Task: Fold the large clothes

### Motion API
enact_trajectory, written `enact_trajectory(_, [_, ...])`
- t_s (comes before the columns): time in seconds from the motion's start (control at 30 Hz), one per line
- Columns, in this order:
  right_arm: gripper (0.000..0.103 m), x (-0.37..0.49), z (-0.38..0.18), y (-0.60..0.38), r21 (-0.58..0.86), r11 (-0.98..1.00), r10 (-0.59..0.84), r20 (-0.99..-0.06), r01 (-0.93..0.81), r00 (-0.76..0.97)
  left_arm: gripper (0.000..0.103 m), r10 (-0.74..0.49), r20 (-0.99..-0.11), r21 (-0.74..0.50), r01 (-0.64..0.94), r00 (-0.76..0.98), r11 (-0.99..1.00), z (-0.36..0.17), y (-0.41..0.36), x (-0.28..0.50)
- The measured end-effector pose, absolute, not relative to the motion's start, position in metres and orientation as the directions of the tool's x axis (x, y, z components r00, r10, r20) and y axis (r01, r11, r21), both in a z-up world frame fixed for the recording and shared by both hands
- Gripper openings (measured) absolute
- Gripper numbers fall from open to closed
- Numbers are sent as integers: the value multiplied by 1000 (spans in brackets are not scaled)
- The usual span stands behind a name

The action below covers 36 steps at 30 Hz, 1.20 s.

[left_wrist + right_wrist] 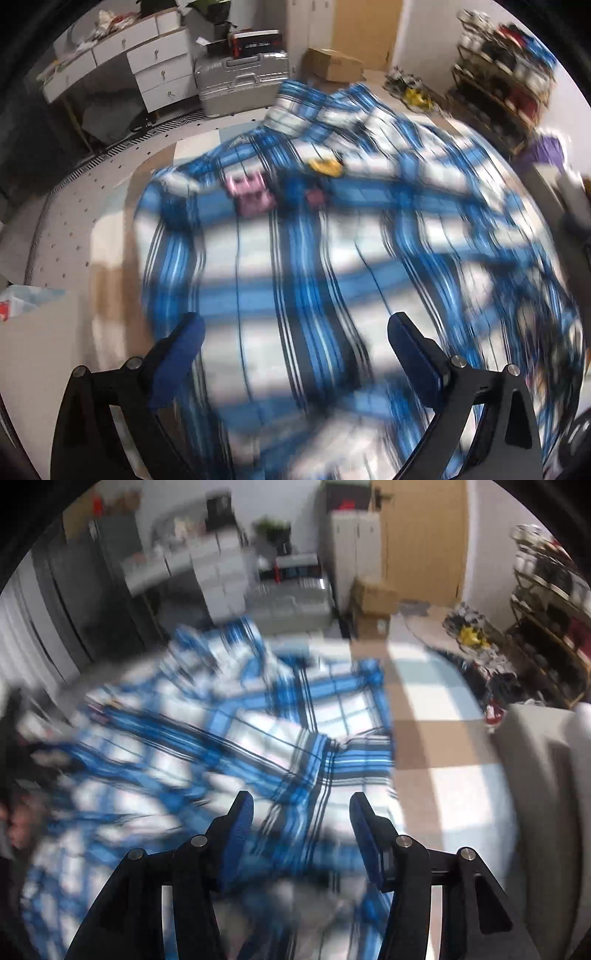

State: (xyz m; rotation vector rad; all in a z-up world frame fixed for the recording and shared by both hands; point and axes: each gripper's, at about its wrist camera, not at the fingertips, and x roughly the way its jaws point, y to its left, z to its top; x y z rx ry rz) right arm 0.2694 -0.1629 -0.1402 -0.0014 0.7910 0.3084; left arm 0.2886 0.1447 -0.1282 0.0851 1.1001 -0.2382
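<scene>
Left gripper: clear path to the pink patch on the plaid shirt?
Probably yes. The left gripper hangs open over the plaid shirt, and the pink patch lies exposed further up the cloth with nothing covering it. Motion blur limits certainty.

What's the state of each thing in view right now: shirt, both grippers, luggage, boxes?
plaid shirt: spread out, rumpled, not yet folded
left gripper: fingers open over the shirt, nothing gripped
right gripper: fingers apart over the shirt, nothing visibly clamped
silver suitcase: closed, boxes stacked on top
cardboard box: closed, on the floor
drawer unit: drawers shut
</scene>
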Motion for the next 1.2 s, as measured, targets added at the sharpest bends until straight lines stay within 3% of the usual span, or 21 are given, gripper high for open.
enact_trajectory(0.03, [57,243,-119,-175,163,938,334,-651,-305,681,97,-170,-876,-62,244,452,968,-121,144,269])
enact_trajectory(0.1, [77,193,-80,-194,228,903,429,-542,-365,723,97,-220,-853,-97,271,472,958,-100,138,249])
enact_trajectory(0.2, [96,119,-24,-217,275,842,537,-345,-465,769,97,-294,-769,-143,295,568,945,-61,140,190])
enact_trajectory(0.27, [103,91,7,-225,332,775,626,-292,-537,723,97,-337,-699,-174,307,631,935,-33,137,151])
enact_trajectory(0.37, [103,44,37,-237,475,612,784,-255,-633,566,97,-377,-614,-182,341,693,922,5,123,110])
enact_trajectory(0.43, [103,17,52,-235,505,581,814,-335,-639,475,97,-340,-575,-136,323,744,936,20,117,74])
enact_trajectory(0.5, [103,-20,63,-232,443,637,768,-427,-630,477,97,-291,-562,-96,289,774,953,23,112,54])
enact_trajectory(0.57, [103,-51,62,-226,310,774,610,-599,-553,519,97,-209,-582,-52,220,786,974,15,110,40])
enact_trajectory(0.63, [103,-73,50,-222,193,852,473,-683,-487,556,97,-137,-600,-4,168,788,986,4,113,27])
enact_trajectory(0.7, [103,-81,30,-224,97,902,360,-707,-421,609,97,-86,-615,33,134,784,990,-7,115,16])
enact_trajectory(0.87, [103,-41,-90,-250,-18,971,122,-821,-240,557,97,28,-727,114,81,686,990,-63,133,8])
enact_trajectory(0.93, [100,-3,-145,-259,-60,982,39,-861,-178,507,97,52,-764,128,72,643,989,-82,145,4])
enact_trajectory(1.0, [87,22,-183,-280,-71,993,-19,-879,-91,477,97,86,-793,146,51,603,988,-101,156,2])
enact_trajectory(1.1, [85,39,-206,-299,91,994,105,-885,-52,454,97,88,-824,131,38,560,991,-125,170,-1])
enact_trajectory(1.2, [82,46,-211,-302,154,986,163,-861,-60,482,97,24,-853,33,8,522,999,-139,180,3])
